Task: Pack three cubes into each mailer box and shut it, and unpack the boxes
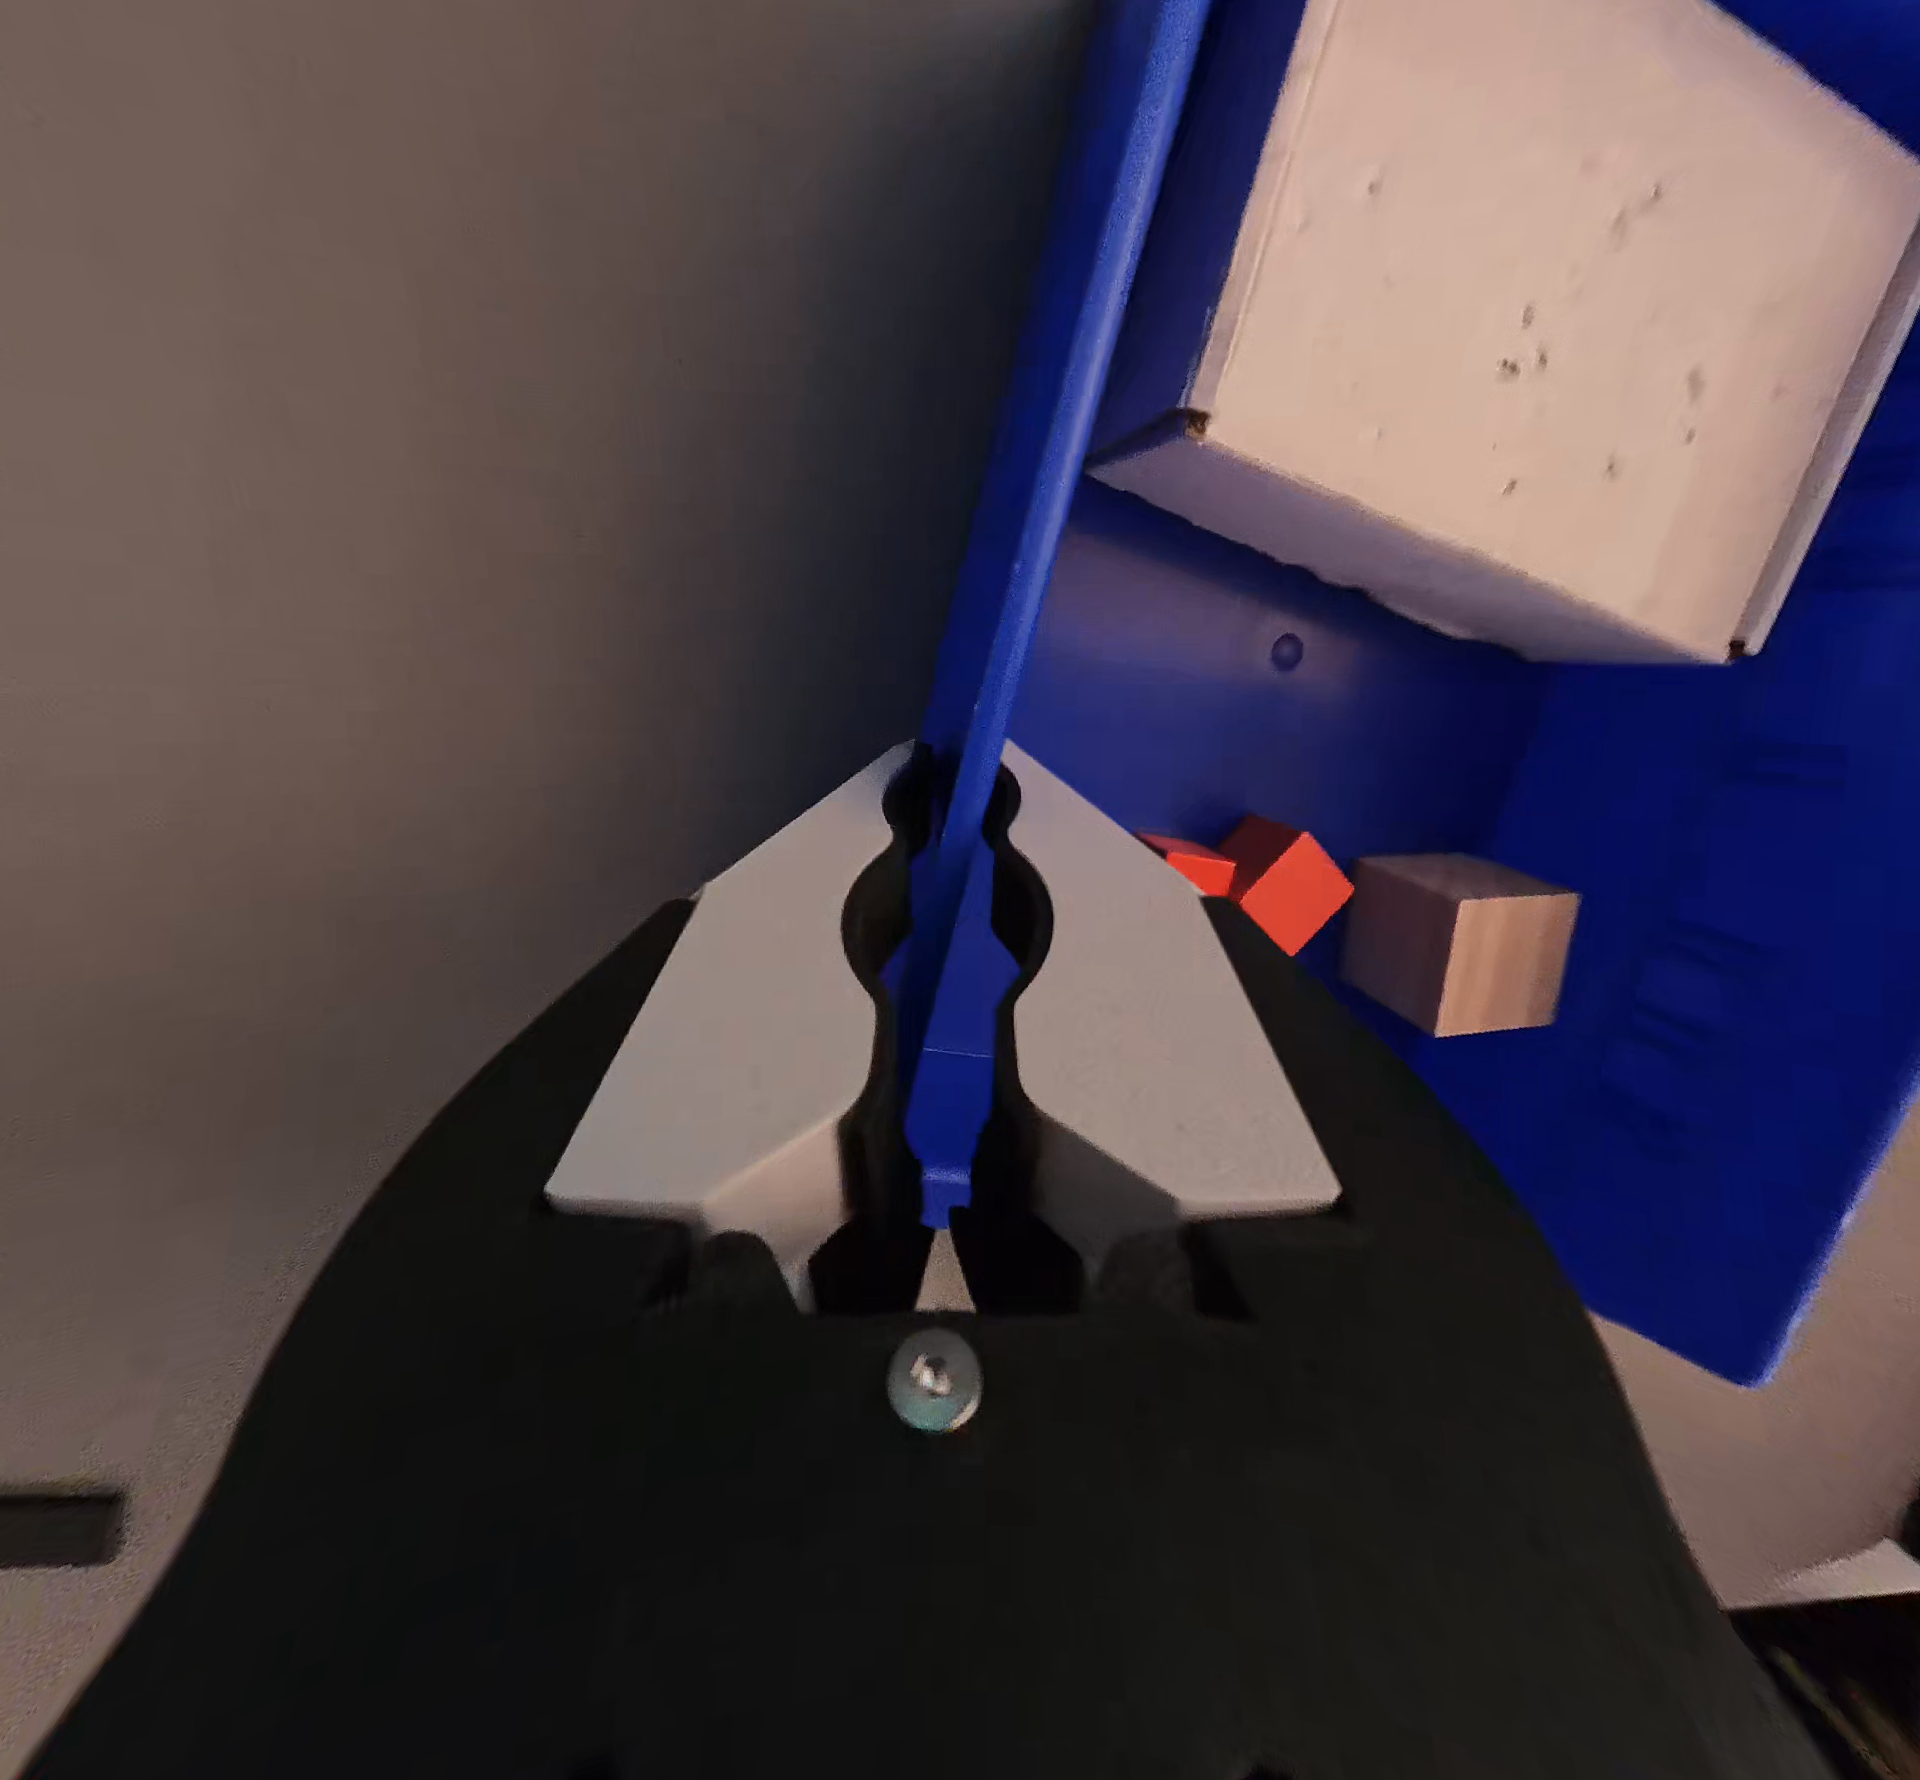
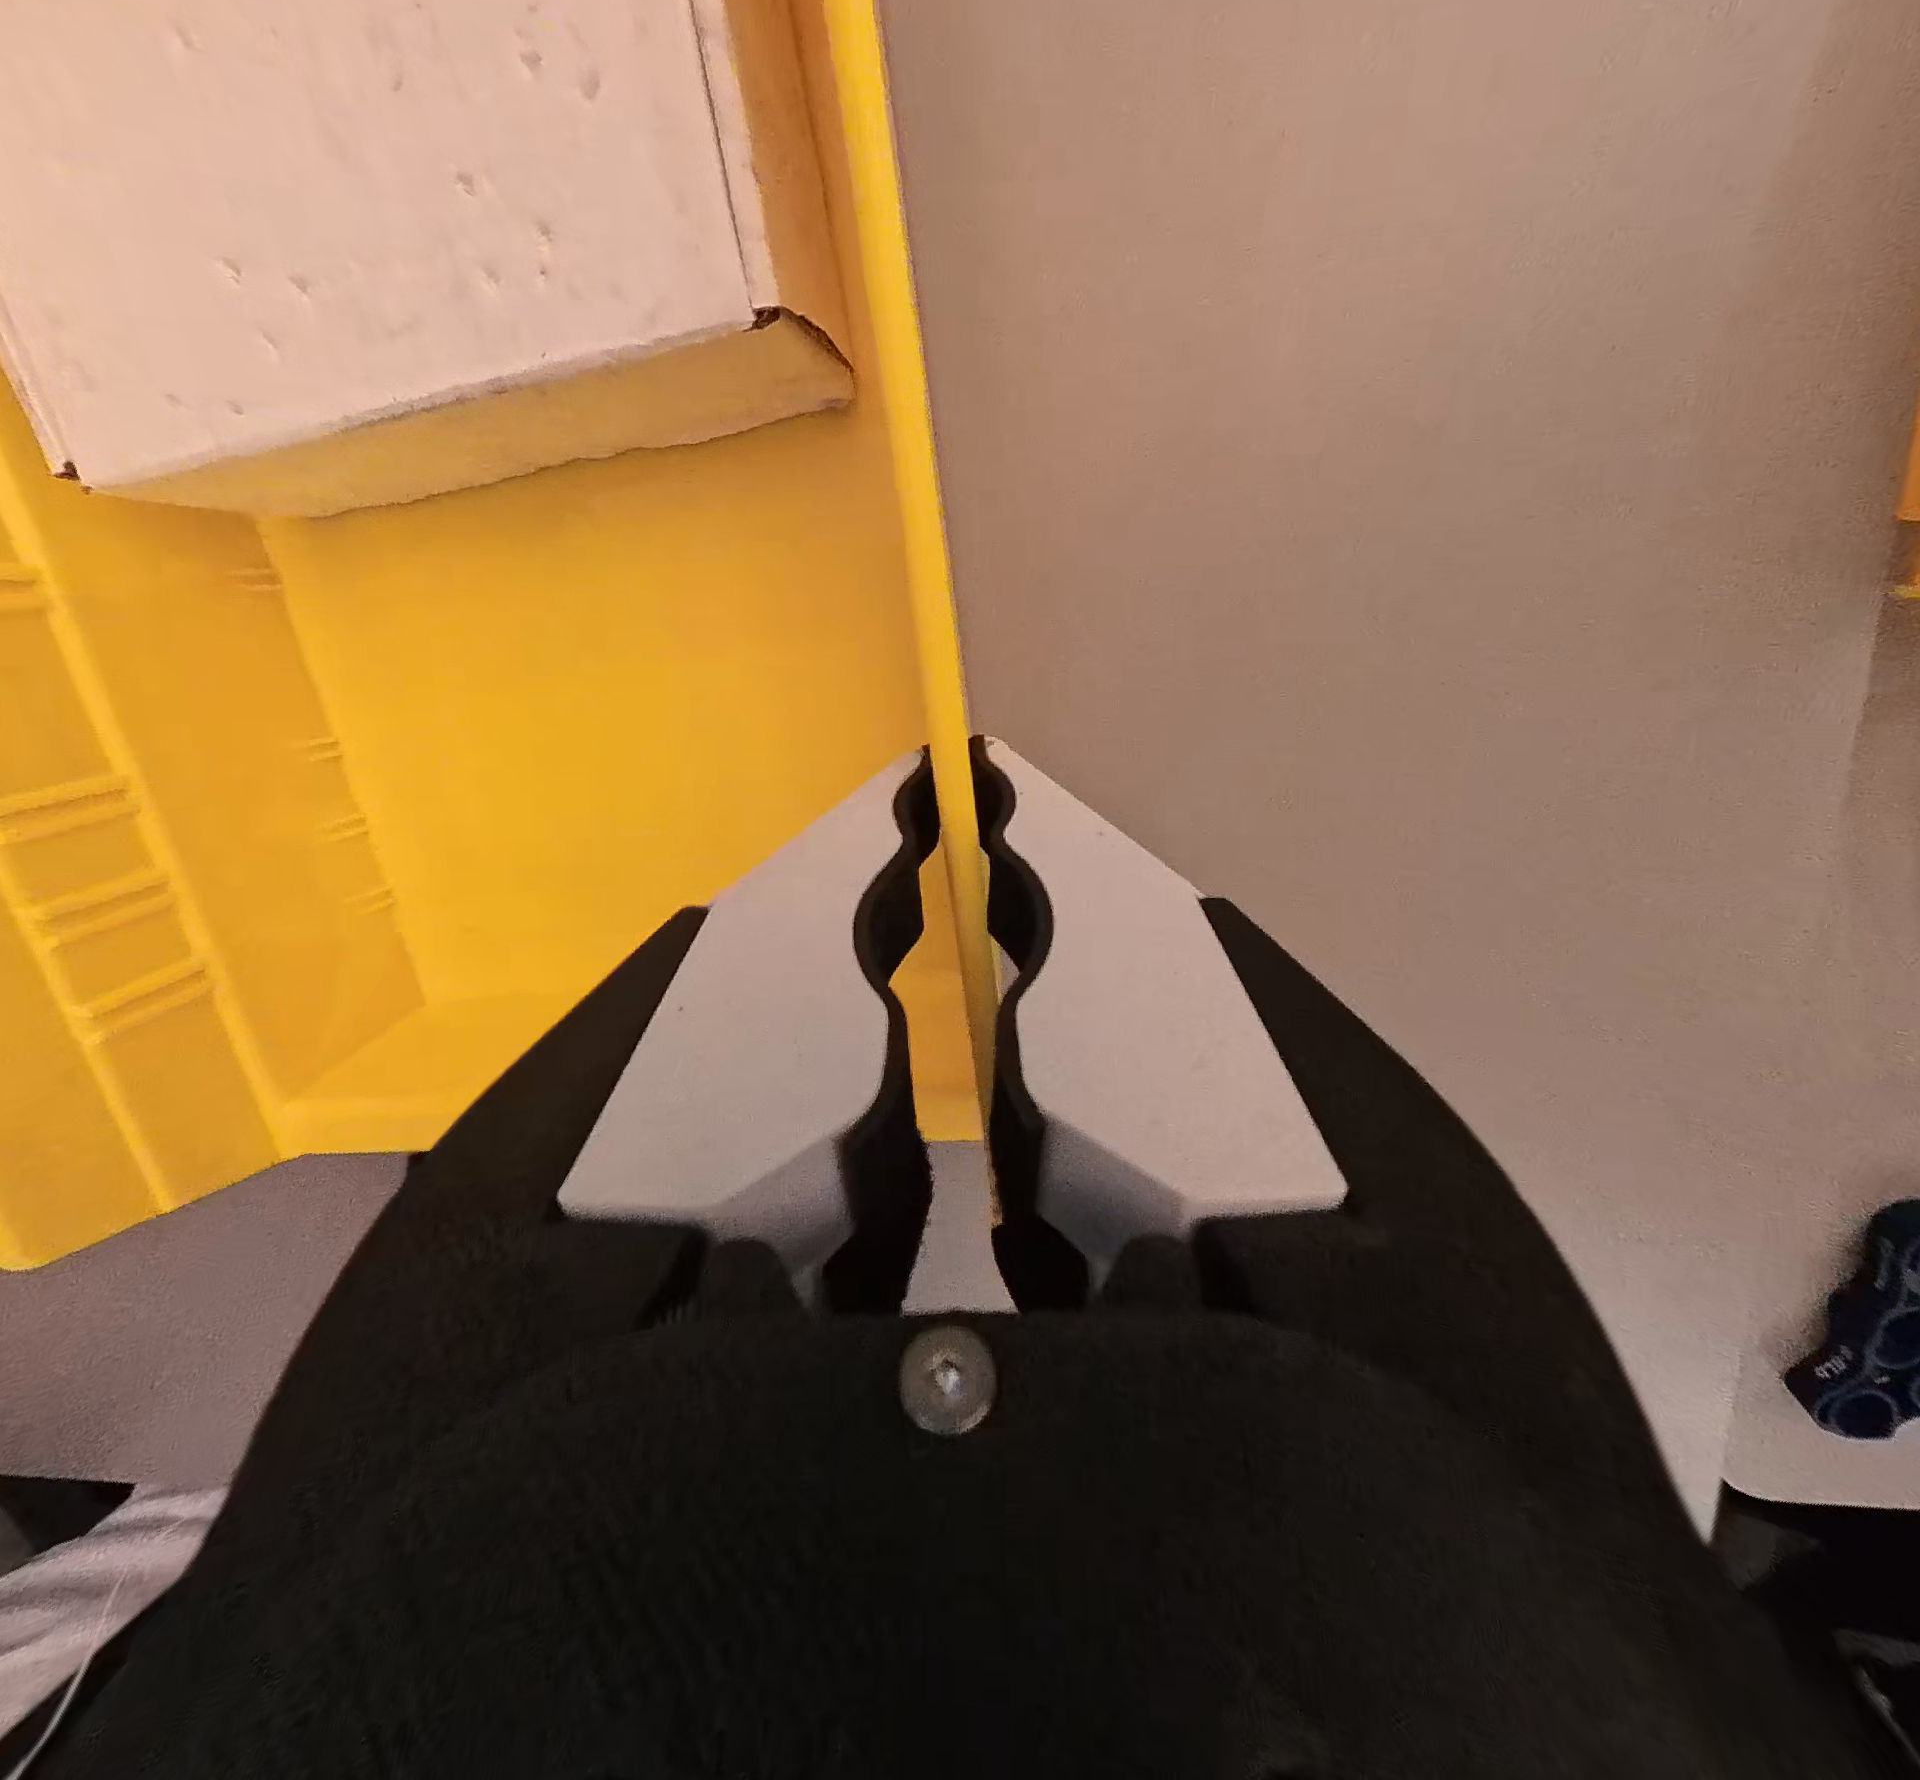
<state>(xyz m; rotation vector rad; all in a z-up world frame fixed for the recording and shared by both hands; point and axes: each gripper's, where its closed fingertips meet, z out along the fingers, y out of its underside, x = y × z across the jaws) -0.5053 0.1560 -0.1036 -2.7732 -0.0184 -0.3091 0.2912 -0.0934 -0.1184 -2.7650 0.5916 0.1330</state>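
My left gripper (image 1: pixel 953 774) is shut on the rim of a blue bin (image 1: pixel 1049 504). Inside the bin lie a closed white mailer box (image 1: pixel 1507 276), two red cubes (image 1: pixel 1294 883) and a plain wooden cube (image 1: pixel 1465 941). My right gripper (image 2: pixel 954 762) is shut on the rim of a yellow bin (image 2: pixel 914 442). A closed white mailer box (image 2: pixel 364 172) lies inside that bin. No cubes show in the yellow bin; part of its floor is hidden behind my fingers.
Both bins sit on a pale grey table (image 1: pixel 468 380), also seen in the right wrist view (image 2: pixel 1403 380). A dark blue patterned object (image 2: pixel 1865 1335) lies at the right edge of that view. A dark strip (image 1: pixel 57 1522) shows at the left wrist view's lower left.
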